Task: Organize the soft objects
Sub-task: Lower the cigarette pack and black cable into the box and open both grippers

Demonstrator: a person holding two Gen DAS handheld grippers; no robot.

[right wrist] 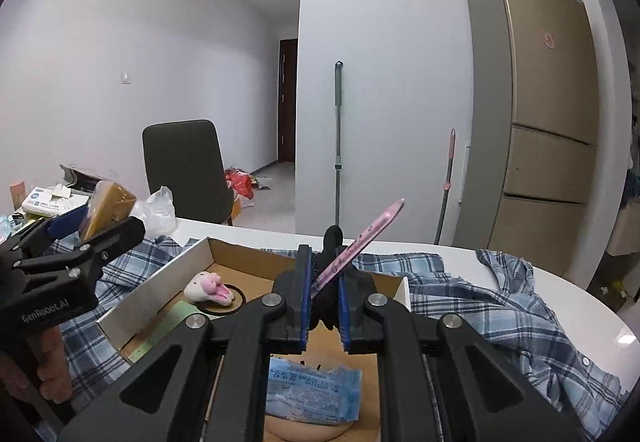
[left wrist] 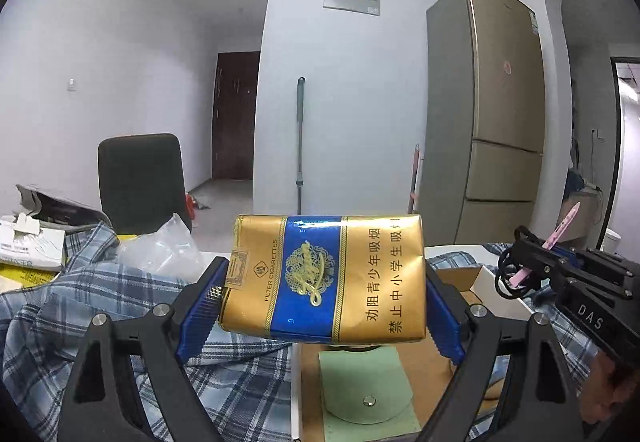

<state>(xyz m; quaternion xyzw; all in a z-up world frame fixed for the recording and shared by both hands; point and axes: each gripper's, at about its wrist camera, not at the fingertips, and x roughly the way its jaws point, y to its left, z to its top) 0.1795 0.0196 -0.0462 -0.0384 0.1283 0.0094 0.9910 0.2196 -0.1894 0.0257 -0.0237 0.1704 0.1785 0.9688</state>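
The left gripper (left wrist: 324, 302) is clamped across a gold-and-blue soft cigarette pack (left wrist: 324, 278), its blue pads pressing the pack's two short ends, so the pack's long axis runs straight across the jaws, left to right in the left wrist view. The pack is carried in the air, clear of everything beneath it.

What the coming move turns on is the open cardboard box (right wrist: 160, 282), which lies directly under and slightly ahead of the pack: in the left wrist view its brown floor and a green card (left wrist: 360, 374) show just below the pack's lower edge. In my judgement a short descent would set the pack inside.

The right gripper (right wrist: 324, 294) is clenched on a black hair tie with a pink clip (right wrist: 360, 238), the clip slanting up to the right from the jaws. It hangs over the same box, at the near wall, above a blue packet (right wrist: 312, 390). A pink plush toy (right wrist: 210, 286) already sits at the box's left end.

Both grippers are about equally near the box, side by side above a plaid shirt (right wrist: 500, 306) spread on the white desk (right wrist: 560, 266).
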